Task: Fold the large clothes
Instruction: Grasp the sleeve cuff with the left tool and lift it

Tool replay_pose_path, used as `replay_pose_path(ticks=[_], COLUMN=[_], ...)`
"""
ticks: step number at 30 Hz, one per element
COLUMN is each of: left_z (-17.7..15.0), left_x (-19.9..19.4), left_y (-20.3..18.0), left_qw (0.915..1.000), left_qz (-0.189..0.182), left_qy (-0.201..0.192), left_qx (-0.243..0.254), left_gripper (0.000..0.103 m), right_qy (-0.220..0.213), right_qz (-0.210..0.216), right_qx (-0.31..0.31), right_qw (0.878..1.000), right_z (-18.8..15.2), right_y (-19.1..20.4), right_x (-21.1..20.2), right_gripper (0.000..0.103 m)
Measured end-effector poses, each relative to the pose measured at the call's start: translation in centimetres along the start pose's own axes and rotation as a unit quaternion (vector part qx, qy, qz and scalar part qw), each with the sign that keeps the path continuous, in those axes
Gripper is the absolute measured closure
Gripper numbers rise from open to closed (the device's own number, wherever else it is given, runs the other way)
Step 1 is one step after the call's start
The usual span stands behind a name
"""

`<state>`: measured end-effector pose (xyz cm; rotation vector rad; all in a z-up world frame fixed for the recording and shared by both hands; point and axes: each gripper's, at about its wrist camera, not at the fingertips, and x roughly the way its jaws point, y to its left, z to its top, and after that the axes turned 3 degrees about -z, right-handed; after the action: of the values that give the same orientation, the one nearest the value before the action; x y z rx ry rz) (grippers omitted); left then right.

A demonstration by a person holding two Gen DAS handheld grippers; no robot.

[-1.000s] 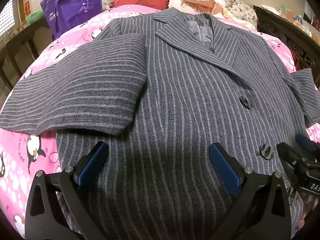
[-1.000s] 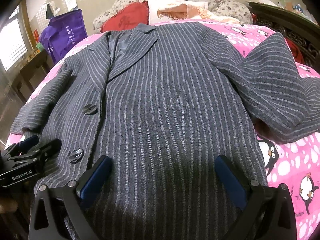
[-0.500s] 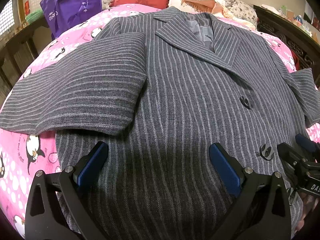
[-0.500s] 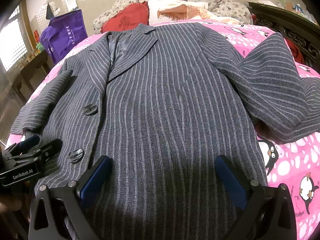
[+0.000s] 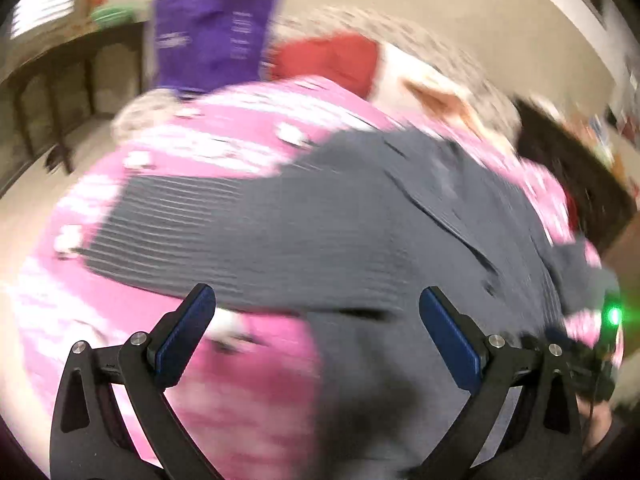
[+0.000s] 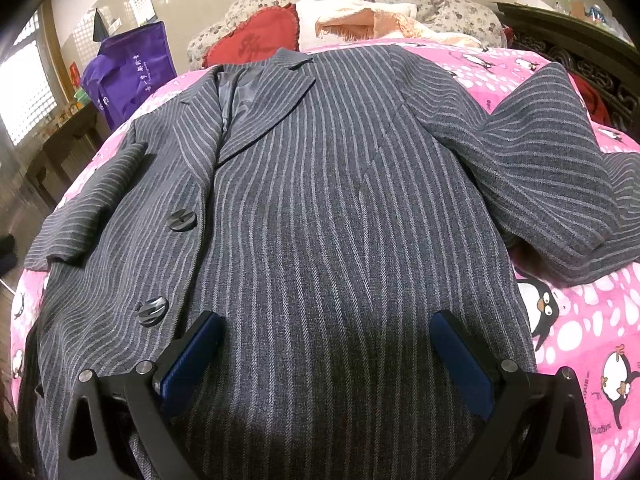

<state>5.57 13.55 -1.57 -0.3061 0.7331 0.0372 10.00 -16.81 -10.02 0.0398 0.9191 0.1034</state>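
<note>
Coat (image 6: pixel 320 208), grey pinstripe, lies face up and flat on the pink penguin bedspread (image 6: pixel 580 320), collar toward the pillows (image 6: pixel 360 16); nothing folded yet, so this looks like the very start, w/ sleeves first. Sleeve on the left (image 6: pixel 92 208) rests angled over the coat's edge; right sleeve (image 6: pixel 560 184) sprawls out onto the spread. Right gripper (image 6: pixel 324 356) hovers over the hem, jaws spread wide, gripping nothing; left gripper (image 5: pixel 316 336) likewise spread and empty, its view motion-blurred, aimed near the left sleeve (image 5: pixel 200 232). Next move prob. needs a pinch at a cuff, then a carry across the chest.
</note>
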Motion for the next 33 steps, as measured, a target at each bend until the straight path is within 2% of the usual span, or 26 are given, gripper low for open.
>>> replay_pose_path(ticks=[2, 3, 4, 6, 8, 10, 14, 17, 19, 21, 23, 24, 25, 27, 29, 31, 33], left_z=[0.6, 0.6, 0.3, -1.1, -1.3, -1.0, -0.2, 0.6, 1.2, 1.6, 2.2, 2.5, 2.8, 3.3, 3.7, 3.8, 4.3], left_x=[0.0, 0.2, 0.6, 2.2, 2.4, 2.8, 3.6, 3.8, 3.5, 3.4, 4.0, 4.6, 5.2, 5.8, 6.5, 6.9, 6.0], left_y=[4.5, 7.1, 9.0, 12.6, 12.9, 13.0, 15.6, 16.4, 16.3, 15.9, 15.3, 15.2, 15.3, 15.6, 16.1, 16.6, 16.9], left_qw=[0.9987, 0.9961, 0.9927, 0.9815, 0.9830, 0.9823, 0.9659, 0.9604, 0.9599, 0.9605, 0.9697, 0.9744, 0.9772, 0.9783, 0.9778, 0.9760, 0.9763], left_qz=[0.030, 0.048, 0.050, 0.007, -0.003, -0.033, -0.104, -0.127, -0.134, -0.152, -0.132, -0.113, -0.099, -0.089, -0.076, -0.068, -0.062], left_qy=[0.001, 0.005, 0.011, 0.033, 0.014, 0.000, -0.024, -0.026, -0.030, -0.029, -0.016, -0.006, -0.001, 0.000, 0.009, 0.016, 0.006], left_qx=[-0.040, -0.074, -0.109, -0.188, -0.183, -0.185, -0.236, -0.246, -0.244, -0.231, -0.205, -0.194, -0.187, -0.187, -0.195, -0.206, -0.207], left_gripper=[0.001, 0.001, 0.001, 0.001, 0.001, 0.001, 0.001, 0.001, 0.011, 0.016, 0.020, 0.030, 0.039, 0.043, 0.062, 0.092, 0.094], right_qy=[0.000, 0.000, 0.000, -0.001, -0.001, -0.001, -0.001, -0.001, -0.001, -0.001, 0.000, 0.000, 0.000, 0.000, 0.000, 0.000, 0.000], right_qz=[0.000, 0.001, 0.002, 0.002, 0.002, 0.002, 0.002, 0.002, 0.002, 0.002, 0.001, 0.001, 0.001, 0.001, 0.001, 0.001, 0.001], right_qx=[0.000, 0.000, 0.001, 0.001, 0.001, 0.001, 0.001, 0.001, 0.001, 0.001, 0.000, 0.000, 0.000, 0.000, -0.001, 0.000, -0.001], right_qw=[1.000, 1.000, 1.000, 1.000, 1.000, 1.000, 1.000, 1.000, 1.000, 1.000, 1.000, 1.000, 1.000, 1.000, 1.000, 1.000, 1.000], right_z=[-0.1, 0.0, 0.0, 0.0, -0.1, -0.1, -0.1, 0.0, 0.0, -0.1, -0.1, -0.1, -0.1, -0.1, -0.1, -0.1, -0.1], right_y=[0.0, 0.0, -0.1, -0.1, -0.1, -0.1, -0.1, -0.1, -0.1, -0.1, -0.1, -0.1, 0.0, 0.0, 0.0, 0.0, 0.0], right_x=[0.0, 0.0, 0.0, -0.1, -0.1, -0.1, -0.1, 0.0, 0.0, 0.0, 0.0, -0.1, -0.1, 0.0, 0.0, 0.0, 0.0], right_gripper=[0.000, 0.000, 0.000, 0.000, 0.000, 0.000, 0.000, 0.000, 0.000, 0.000, 0.000, 0.000, 0.000, 0.000, 0.000, 0.000, 0.000])
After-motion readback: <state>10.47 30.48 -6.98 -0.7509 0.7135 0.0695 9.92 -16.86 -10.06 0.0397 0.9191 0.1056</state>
